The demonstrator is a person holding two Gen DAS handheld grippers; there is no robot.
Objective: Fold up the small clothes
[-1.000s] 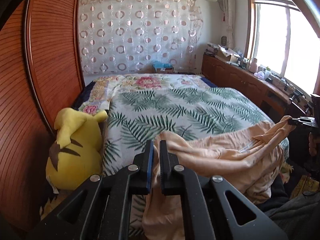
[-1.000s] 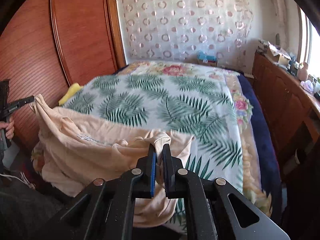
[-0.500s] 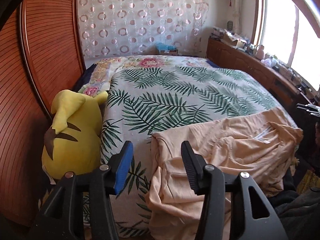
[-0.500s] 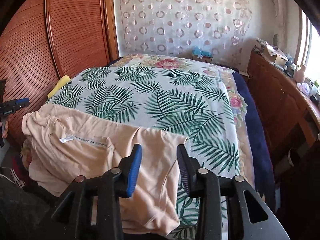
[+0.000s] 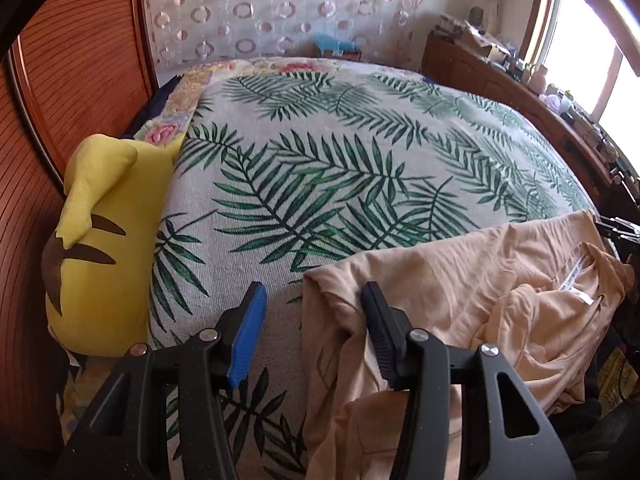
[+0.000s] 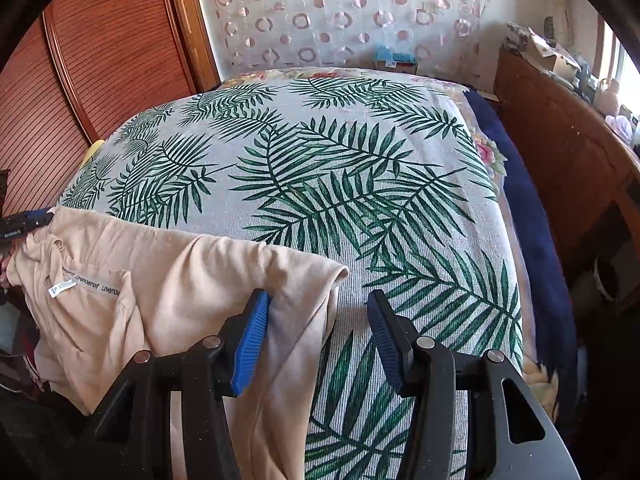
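A peach-coloured garment (image 5: pixel 460 296) lies crumpled across the near edge of the bed and hangs over it; a white label shows near its neck. It also shows in the right wrist view (image 6: pixel 168 280). My left gripper (image 5: pixel 314 300) is open, with the garment's left corner between its fingers, not gripped. My right gripper (image 6: pixel 318 308) is open over the garment's right corner, its left finger against the cloth. The tip of the left gripper shows at the far left of the right wrist view.
The bed (image 5: pixel 360 152) has a palm-leaf cover. A yellow plush toy (image 5: pixel 100 240) leans at the bed's left side against a wooden slatted wardrobe (image 5: pixel 60 80). A wooden cabinet (image 6: pixel 560 152) with clutter runs along the right, under a window.
Both grippers have opened and let go of the garment. It has dropped from being held up and now lies on the bed edge. Both grippers have moved lower and closer to it.
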